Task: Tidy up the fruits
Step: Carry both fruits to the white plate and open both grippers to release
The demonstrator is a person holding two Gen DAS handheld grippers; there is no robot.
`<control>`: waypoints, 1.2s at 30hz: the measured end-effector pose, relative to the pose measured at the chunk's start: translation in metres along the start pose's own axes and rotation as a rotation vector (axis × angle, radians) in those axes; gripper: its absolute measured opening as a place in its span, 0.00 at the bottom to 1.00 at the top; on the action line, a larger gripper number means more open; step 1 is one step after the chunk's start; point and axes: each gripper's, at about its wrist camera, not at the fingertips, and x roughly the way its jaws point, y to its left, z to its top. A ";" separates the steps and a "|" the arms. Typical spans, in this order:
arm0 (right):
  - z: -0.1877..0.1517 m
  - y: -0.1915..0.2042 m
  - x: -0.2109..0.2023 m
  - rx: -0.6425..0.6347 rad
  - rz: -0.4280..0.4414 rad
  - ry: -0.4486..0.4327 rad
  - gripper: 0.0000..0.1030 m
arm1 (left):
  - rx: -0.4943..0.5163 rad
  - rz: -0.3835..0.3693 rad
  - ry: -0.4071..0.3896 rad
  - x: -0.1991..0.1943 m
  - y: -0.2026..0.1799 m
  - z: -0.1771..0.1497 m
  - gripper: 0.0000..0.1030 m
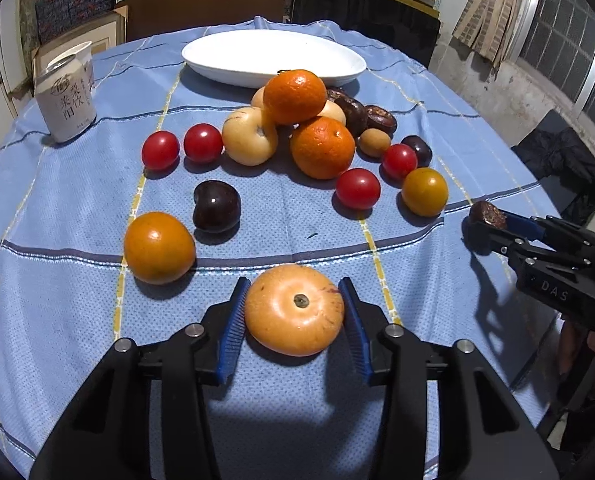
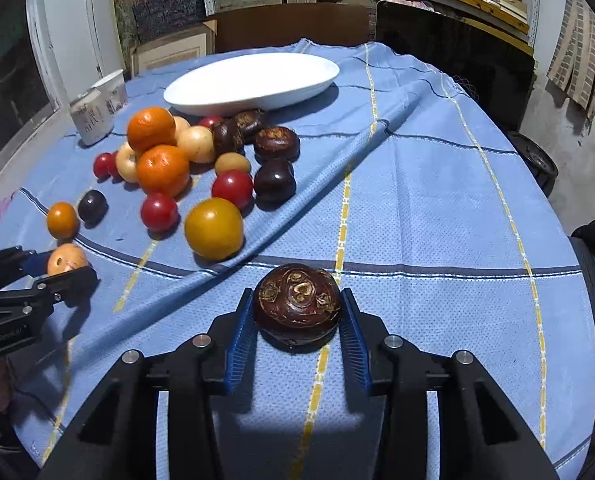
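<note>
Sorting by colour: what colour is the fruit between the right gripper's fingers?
Dark brown fruit with tan markings, best seen in the right wrist view.

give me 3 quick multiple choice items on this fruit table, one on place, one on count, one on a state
1. Where does the white dish sit?
A. behind the fruit pile
B. under the left gripper
C. on a chair

2. How many red tomatoes lie on the cloth?
A. two
B. four
C. seven

3. What does the right gripper hold?
A. an orange
B. nothing
C. a dark brown fruit

Key: 1 A, it lies at the far side past the oranges. 2 B, the left wrist view shows four. 3 C, both blue pads press on its sides.
</note>
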 end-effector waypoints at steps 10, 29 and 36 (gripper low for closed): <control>0.010 0.007 -0.014 0.011 0.130 -0.036 0.42 | -0.012 -0.003 -0.050 -0.027 0.016 0.007 0.43; 0.189 -0.001 0.036 -0.052 0.209 -0.132 0.42 | 0.115 0.065 -0.129 0.011 0.035 0.205 0.43; 0.227 0.001 0.132 -0.036 0.206 0.016 0.42 | 0.080 0.098 0.008 0.105 0.053 0.258 0.43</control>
